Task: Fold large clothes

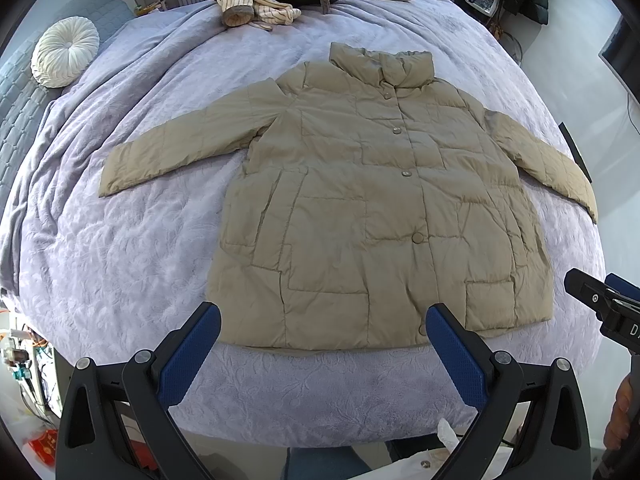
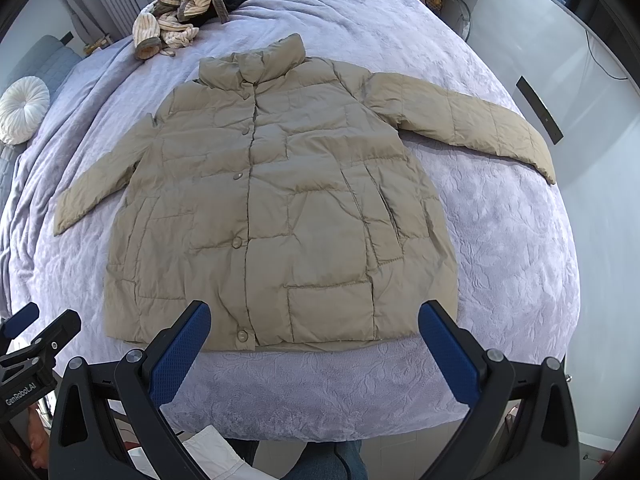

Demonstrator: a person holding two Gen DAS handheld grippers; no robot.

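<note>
Left gripper [image 1: 323, 330]: jaws spread, empty, hovering at the hem's middle.
Right gripper [image 2: 314, 326]: jaws spread, empty, over the hem right of the button placket.
Puffer jacket [image 1: 360, 208]: flat on the bed [image 1: 120, 260], buttoned, collar at 12 o'clock, hem at 6, sleeves toward 9 and 3.
Nearer hand: each to its own sleeve, likely folded first.

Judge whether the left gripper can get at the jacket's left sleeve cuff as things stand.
Probably yes: the left gripper is open above the hem, and only bare bedspread lies between it and the sleeve cuff.
</note>
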